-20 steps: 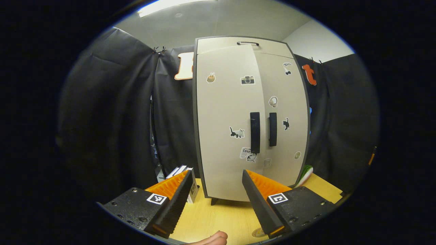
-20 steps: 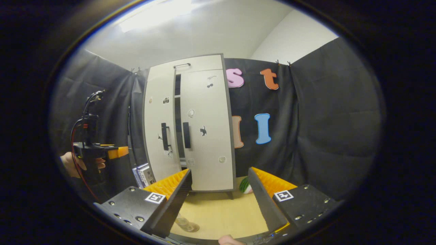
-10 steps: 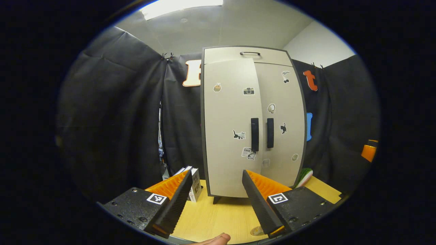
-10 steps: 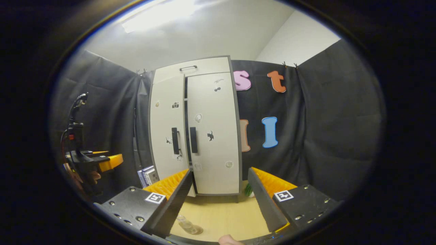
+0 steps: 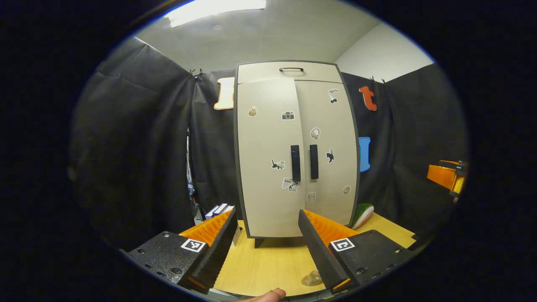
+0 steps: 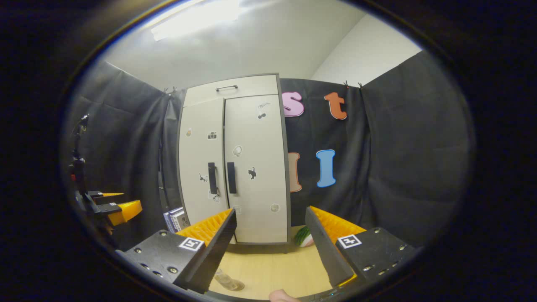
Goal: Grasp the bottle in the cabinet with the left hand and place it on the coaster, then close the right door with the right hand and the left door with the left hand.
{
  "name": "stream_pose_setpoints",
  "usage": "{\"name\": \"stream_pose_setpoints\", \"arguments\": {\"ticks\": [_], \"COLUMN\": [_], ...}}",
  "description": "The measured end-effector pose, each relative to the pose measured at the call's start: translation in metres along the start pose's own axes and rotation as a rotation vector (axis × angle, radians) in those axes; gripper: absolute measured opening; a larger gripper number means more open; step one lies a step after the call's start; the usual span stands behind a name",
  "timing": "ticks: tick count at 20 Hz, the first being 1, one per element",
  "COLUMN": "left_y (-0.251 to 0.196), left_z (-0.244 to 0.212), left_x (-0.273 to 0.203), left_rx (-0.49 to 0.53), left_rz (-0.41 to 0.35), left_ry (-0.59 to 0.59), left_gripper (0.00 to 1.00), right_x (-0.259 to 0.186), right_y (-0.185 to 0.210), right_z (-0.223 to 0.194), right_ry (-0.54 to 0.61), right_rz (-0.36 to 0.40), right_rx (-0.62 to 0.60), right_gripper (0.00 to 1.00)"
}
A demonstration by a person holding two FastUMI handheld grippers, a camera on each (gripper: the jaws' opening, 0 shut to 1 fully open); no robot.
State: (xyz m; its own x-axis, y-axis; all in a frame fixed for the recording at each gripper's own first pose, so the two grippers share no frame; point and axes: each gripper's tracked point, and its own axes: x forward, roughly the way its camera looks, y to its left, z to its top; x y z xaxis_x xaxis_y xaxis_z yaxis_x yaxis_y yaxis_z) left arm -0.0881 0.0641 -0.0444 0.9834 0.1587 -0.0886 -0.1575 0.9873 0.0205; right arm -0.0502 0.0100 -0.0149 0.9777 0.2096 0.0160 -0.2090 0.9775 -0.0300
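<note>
Ceiling light panel (image 5: 216, 7) overhead, blown out to white glare in both views. Cabinet (image 5: 293, 151) front evenly lit, stickers sharp; cabinet sides bow under fisheye distortion. Black cloth dim, folds faint. Soft shadow under the cabinet on the table (image 5: 272, 264). Rims darken and blur.

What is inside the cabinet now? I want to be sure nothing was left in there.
That cannot be seen: the cabinet has its left door and right door both shut, covering the interior. A clear bottle stands outside on the table.
</note>
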Motion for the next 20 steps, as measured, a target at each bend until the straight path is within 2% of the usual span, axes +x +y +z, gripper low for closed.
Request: {"name": "stream_pose_setpoints", "arguments": {"ticks": [3, 9, 12, 20], "left_y": [0.005, -0.014, -0.01, -0.036], "left_z": [0.004, -0.002, -0.001, -0.008], "left_x": [0.007, 0.031, 0.041, 0.061], "left_rx": [-0.003, -0.009, -0.001, 0.034], "left_rz": [0.024, -0.009, 0.026, -0.046], "left_ry": [-0.002, 0.02, -0.009, 0.011], "left_gripper": [0.92, 0.93, 0.96, 0.98], "right_x": [0.007, 0.014, 0.02, 0.039], "right_y": [-0.002, -0.009, -0.007, 0.004], "right_z": [-0.001, -0.002, -0.007, -0.017], "right_ry": [0.006, 0.027, 0.036, 0.047], "right_rz": [-0.01, -0.029, -0.029, 0.003], "right_rx": [0.003, -0.021, -0.016, 0.005], "right_gripper": [1.0, 1.0, 1.0, 1.0]}}
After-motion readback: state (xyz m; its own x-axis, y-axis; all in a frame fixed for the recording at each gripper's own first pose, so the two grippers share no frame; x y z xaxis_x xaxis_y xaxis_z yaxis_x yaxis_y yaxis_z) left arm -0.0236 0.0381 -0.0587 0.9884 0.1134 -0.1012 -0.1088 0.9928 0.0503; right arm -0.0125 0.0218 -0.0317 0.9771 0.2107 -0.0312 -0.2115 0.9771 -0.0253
